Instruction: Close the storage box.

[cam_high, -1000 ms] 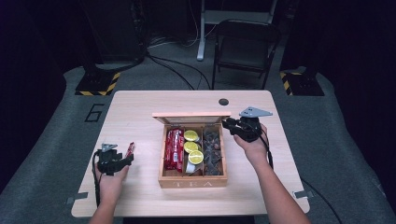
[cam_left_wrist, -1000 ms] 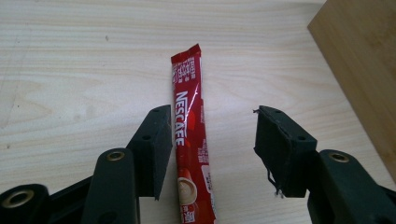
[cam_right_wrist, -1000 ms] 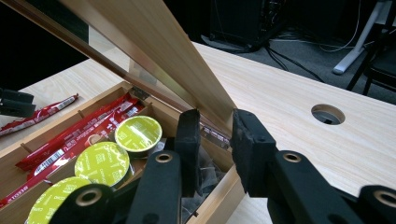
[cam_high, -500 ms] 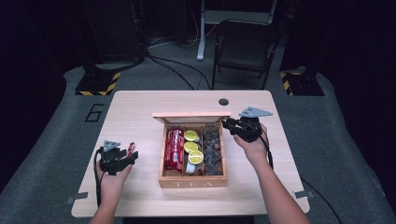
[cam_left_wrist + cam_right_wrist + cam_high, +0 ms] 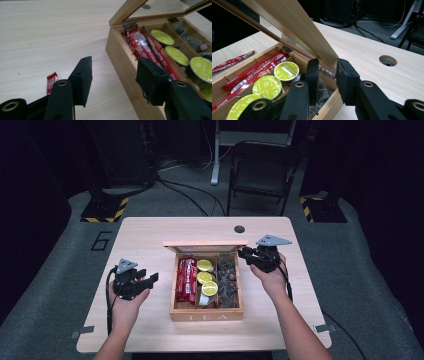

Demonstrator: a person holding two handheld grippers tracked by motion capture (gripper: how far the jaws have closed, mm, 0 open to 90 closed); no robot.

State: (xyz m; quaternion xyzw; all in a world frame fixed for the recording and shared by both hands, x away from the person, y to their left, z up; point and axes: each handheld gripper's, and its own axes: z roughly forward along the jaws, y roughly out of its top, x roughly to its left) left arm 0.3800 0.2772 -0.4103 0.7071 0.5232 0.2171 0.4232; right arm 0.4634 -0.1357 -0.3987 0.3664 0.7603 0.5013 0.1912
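A wooden tea box [image 5: 206,315] stands mid-table with its glass lid [image 5: 205,246] propped upright. My right gripper [image 5: 244,254] is at the lid's right end, jaws shut on the lid's wooden frame [image 5: 312,32], seen up close between the right gripper [image 5: 328,65] pads. My left gripper [image 5: 146,279] hovers left of the box, raised off the table, open with nothing between its jaws. In the left gripper view the left gripper [image 5: 115,61] points at the box's side wall [image 5: 122,62]. A loose red packet [image 5: 51,81] lies flat on the table below it, and the red packet [image 5: 234,60] also appears beyond the box.
Inside the box are red packets [image 5: 186,279] on the left, yellow-green capsules [image 5: 206,278] in the middle and dark tea bags [image 5: 228,279] on the right. A round cable hole [image 5: 239,229] sits near the table's far edge. A chair [image 5: 262,170] stands behind the table.
My left gripper has lifted off the table and drifted toward the box, still open. The red packet beside its tips is now covered by it in the high view. The right gripper has stayed put.
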